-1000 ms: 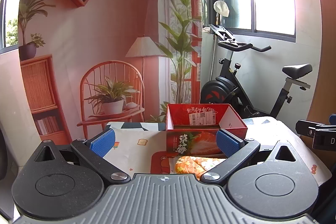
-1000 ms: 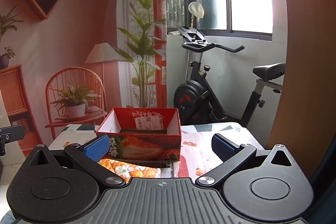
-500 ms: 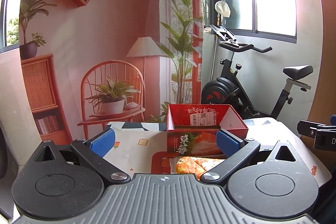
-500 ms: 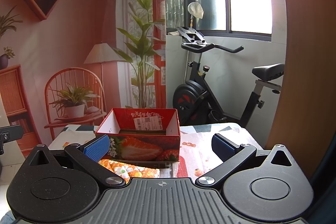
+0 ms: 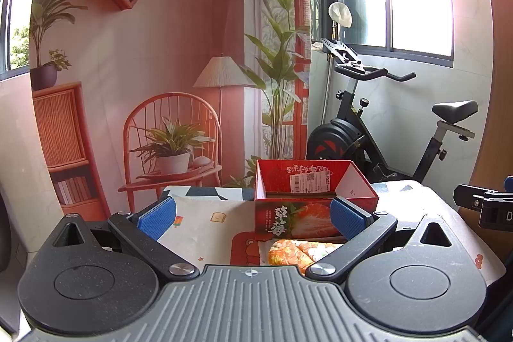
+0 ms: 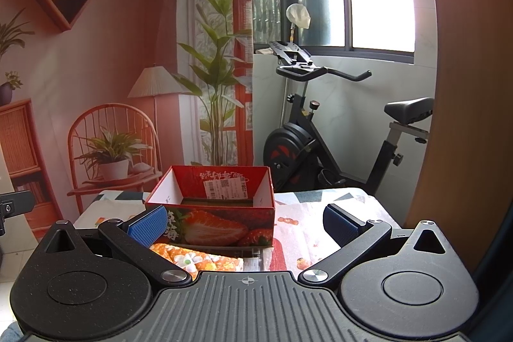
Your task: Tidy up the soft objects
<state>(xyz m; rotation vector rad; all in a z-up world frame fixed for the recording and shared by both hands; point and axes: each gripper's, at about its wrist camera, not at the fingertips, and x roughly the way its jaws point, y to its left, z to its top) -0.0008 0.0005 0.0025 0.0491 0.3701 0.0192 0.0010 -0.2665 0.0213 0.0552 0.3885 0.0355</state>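
Observation:
A red strawberry-printed cardboard box [image 5: 307, 207] [image 6: 221, 213] stands open-topped on the table, and its inside looks empty. In front of it lies an orange flowered soft object [image 5: 295, 252] [image 6: 195, 258], partly hidden by the gripper bodies. My left gripper [image 5: 251, 215] is open, held above the table's near side, with the soft object low between its fingers and nothing gripped. My right gripper [image 6: 243, 223] is open too, the box straight ahead and the soft object by its left finger.
The table carries a patterned white cloth [image 5: 205, 223] [image 6: 304, 229]. Behind it hangs a printed backdrop of a chair and plants [image 5: 173, 133]. An exercise bike [image 5: 368, 130] [image 6: 320, 133] stands at the back right under a window. The right gripper's edge [image 5: 484, 204] shows at the left view's right.
Both views have shifted very slightly; the box and the soft object stay put and both grippers remain open.

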